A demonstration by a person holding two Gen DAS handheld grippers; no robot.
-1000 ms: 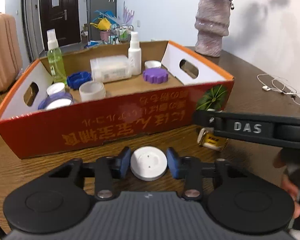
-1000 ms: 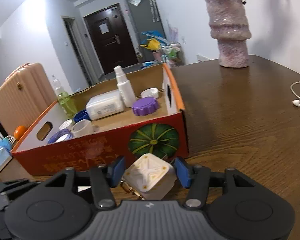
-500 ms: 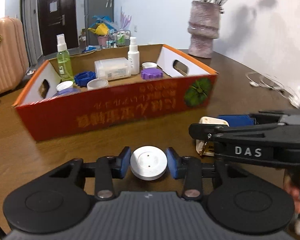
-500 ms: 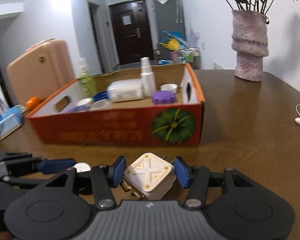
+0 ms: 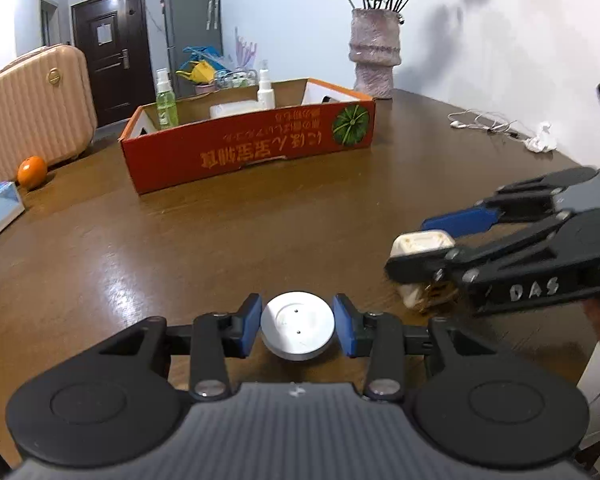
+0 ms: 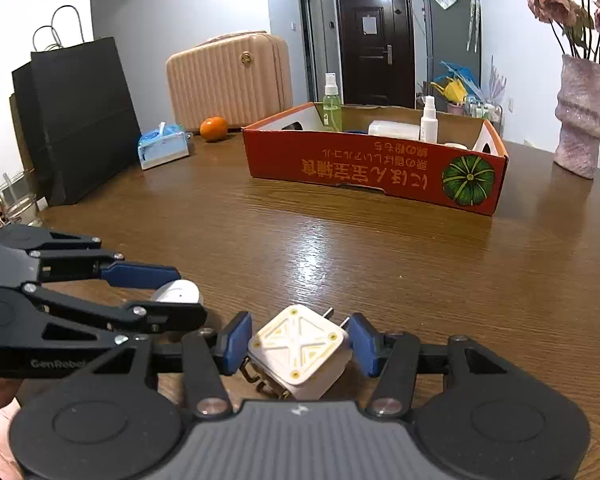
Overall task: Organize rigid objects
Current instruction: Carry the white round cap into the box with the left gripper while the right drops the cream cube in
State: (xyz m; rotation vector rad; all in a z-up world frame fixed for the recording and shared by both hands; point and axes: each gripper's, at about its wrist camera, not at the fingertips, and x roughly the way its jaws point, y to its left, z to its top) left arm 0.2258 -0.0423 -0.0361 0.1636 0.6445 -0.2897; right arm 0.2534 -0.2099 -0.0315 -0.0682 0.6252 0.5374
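We are gripping a round white plastic cap (image 5: 297, 331) in the left tool (image 5: 297, 330) and a white cube-shaped plug adapter (image 6: 298, 351) in the right tool (image 6: 298, 346), above the brown wooden bench (image 6: 380, 248); we should be carrying both level towards the red cardboard box (image 6: 374, 168), which stands well apart.

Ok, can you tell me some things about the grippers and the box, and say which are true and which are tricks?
1. The left gripper holds a round white lid. True.
2. The right gripper holds a purple cap. False: it holds a white square plug.
3. The green spray bottle stands upright in the red box. True.
4. The orange sits inside the box. False: it sits on the table, outside the box, beside the tissue pack.
5. The vase lies tipped over. False: it stands upright with flowers in it.
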